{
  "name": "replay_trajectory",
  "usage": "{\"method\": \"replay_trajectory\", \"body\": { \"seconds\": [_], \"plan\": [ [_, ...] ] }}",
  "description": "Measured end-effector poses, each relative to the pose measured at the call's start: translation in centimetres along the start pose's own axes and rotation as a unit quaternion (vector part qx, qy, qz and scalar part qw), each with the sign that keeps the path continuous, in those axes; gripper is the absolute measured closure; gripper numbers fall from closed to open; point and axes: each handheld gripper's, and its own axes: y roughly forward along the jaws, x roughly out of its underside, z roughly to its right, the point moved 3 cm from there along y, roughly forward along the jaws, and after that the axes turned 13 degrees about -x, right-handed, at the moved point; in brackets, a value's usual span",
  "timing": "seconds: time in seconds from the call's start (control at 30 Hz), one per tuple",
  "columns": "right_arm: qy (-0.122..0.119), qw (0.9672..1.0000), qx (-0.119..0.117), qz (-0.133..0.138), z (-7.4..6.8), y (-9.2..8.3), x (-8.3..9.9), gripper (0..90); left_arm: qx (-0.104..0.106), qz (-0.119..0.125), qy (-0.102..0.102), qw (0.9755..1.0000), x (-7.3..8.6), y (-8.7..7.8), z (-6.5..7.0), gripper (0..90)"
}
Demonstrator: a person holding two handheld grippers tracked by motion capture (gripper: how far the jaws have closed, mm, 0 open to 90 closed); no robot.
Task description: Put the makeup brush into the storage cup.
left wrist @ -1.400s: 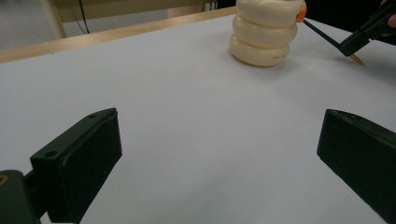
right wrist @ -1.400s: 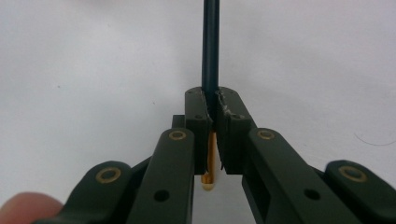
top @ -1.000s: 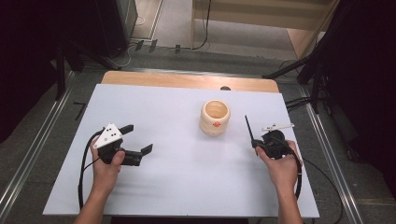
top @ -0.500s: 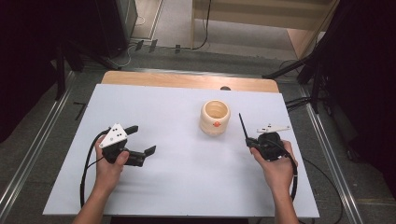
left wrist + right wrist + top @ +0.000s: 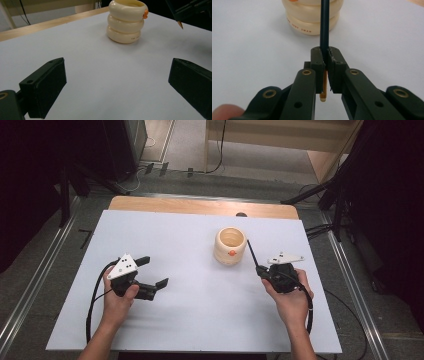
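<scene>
High view: a person is sitting at a white table (image 5: 190, 320), holding a gripper in each hand. The right gripper (image 5: 262, 271) is sitting at the right side of the table, just beside a cream holder (image 5: 230, 246) built like three stacked rings, with a small orange knob on its near side. Its jaws are clamping a dark pencil (image 5: 252, 252), which is slanting up and away from the hand toward the holder; the far end of the pencil is lying close to the holder's right side, and I cannot tell from above whether it is touching.

Right gripper view: the two black jaws are pressing together on the pencil (image 5: 324, 27) at the right gripper (image 5: 325, 58), with no gap showing beside the shaft. The dark shaft is running straight up the middle and crossing in front of the holder (image 5: 310, 21). A short yellowish butt end of the pencil is sticking out below the pads, on the hand side. Small lettering is showing on the holder's lowest ring.

Left gripper view: the left gripper (image 5: 117, 80) is standing with its jaws wide apart and nothing between them, only bare table (image 5: 100, 75). The holder (image 5: 126, 21) is standing well ahead of it, upright. At the upper right edge the pencil (image 5: 180, 25) is showing its sharpened tip, just to the right of the holder and apart from it.

High view again: the left gripper (image 5: 152, 276) is resting low at the left side of the table, well apart from the holder, its cable looping back along the forearm.
</scene>
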Motion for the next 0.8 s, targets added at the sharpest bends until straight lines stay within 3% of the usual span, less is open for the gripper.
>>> {"method": "replay_trajectory", "body": {
  "seconds": [0.33,0.53,0.8],
  "plan": [
    [-0.022,0.9997,0.002,0.013,-0.8,-0.7,-0.4,84.9,0.022,0.001,-0.004,0.9997,-0.1,0.2,0.7,2.2],
    [-0.049,0.9986,0.005,0.02,-1.8,-0.8,-0.8,84.8,0.024,0.001,-0.003,0.9997,-0.3,0.3,1.2,6.5],
    [-0.068,0.9973,0.01,0.025,-2.9,-0.8,-1.2,84.8,0.028,0.0,0.001,0.9996,-0.4,0.4,1.4,10.0]
  ]
}}
